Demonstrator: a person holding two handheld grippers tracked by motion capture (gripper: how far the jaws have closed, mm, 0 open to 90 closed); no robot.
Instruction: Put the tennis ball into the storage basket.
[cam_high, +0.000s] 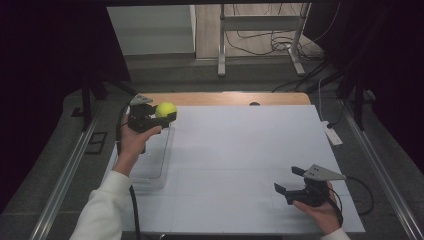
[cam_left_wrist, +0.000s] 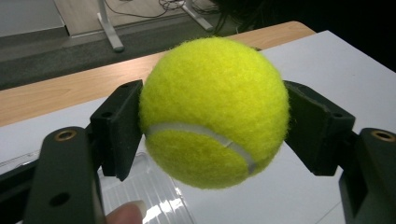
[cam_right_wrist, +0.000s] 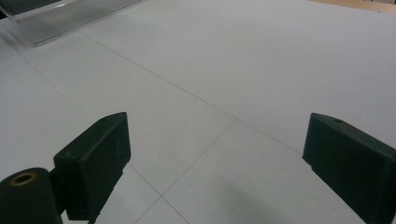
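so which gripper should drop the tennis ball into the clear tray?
Left, most likely. The left gripper is already shut on the tennis ball and sits over the clear tray. The right gripper is open, empty, and far across the table.

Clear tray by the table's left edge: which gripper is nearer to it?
Left. The left gripper holds the tennis ball right above the clear tray's far end. The right gripper sits open, empty, low over the white sheet near the table's right front, well away.

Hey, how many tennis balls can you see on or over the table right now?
1. The tennis ball is clamped in the left hand-held gripper, held above the far end of the clear tray at the table's left side. None looks hidden.
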